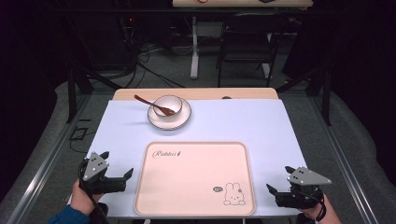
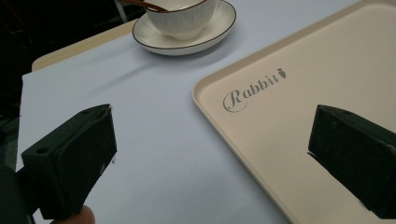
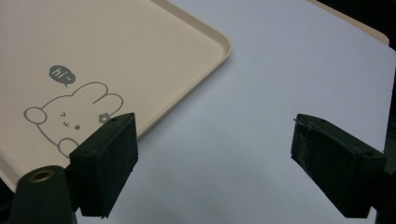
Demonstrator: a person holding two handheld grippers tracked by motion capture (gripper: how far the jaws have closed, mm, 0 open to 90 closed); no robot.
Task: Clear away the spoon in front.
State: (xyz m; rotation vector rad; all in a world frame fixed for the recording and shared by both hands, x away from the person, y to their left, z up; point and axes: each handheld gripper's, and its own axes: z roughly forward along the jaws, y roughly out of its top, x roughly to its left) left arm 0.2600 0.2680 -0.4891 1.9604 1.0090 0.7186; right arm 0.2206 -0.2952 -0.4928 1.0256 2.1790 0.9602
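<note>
The tray (image 1: 196, 179) is being flanked by the left gripper (image 1: 127, 176) and the right gripper (image 1: 272, 191), both being held wide open and empty.

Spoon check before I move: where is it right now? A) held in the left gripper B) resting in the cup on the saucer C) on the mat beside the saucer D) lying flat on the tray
B: the spoon leans in the cup on the saucer, its handle sticking out over the rim, past the tray.
</note>
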